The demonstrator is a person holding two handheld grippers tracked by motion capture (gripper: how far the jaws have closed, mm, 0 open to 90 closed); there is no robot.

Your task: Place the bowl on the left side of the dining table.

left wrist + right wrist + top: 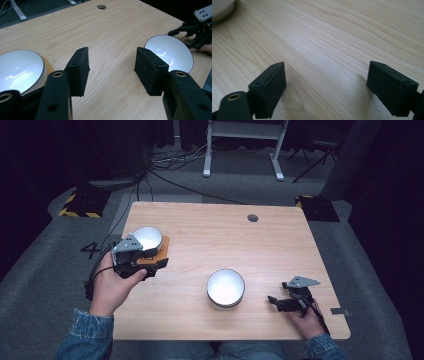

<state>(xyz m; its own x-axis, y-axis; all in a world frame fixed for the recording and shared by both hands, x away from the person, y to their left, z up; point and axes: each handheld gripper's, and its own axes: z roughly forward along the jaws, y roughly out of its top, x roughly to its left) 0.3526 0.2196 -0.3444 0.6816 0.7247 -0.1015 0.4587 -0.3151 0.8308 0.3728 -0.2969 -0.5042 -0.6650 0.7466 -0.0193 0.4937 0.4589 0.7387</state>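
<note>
The left gripper (161, 263) is held with jaws spread and empty beside a white bowl (146, 238) that sits, empty, on an orange mat (161, 251) at the table's left edge; the right gripper (272, 301), also agape and holding nothing, rests near the front right corner; a second empty white bowl (226, 287) stands between them; bare wooden table (210, 235) lies beyond, grey carpet around.

A light wooden tabletop (280, 250) with a round cable hole (252, 217) toward 1 o'clock stands on grey carpet (45, 270). At 12 o'clock stands a white metal frame (243, 140); black cables (175, 160) trail at 11. The surroundings are dark.
</note>
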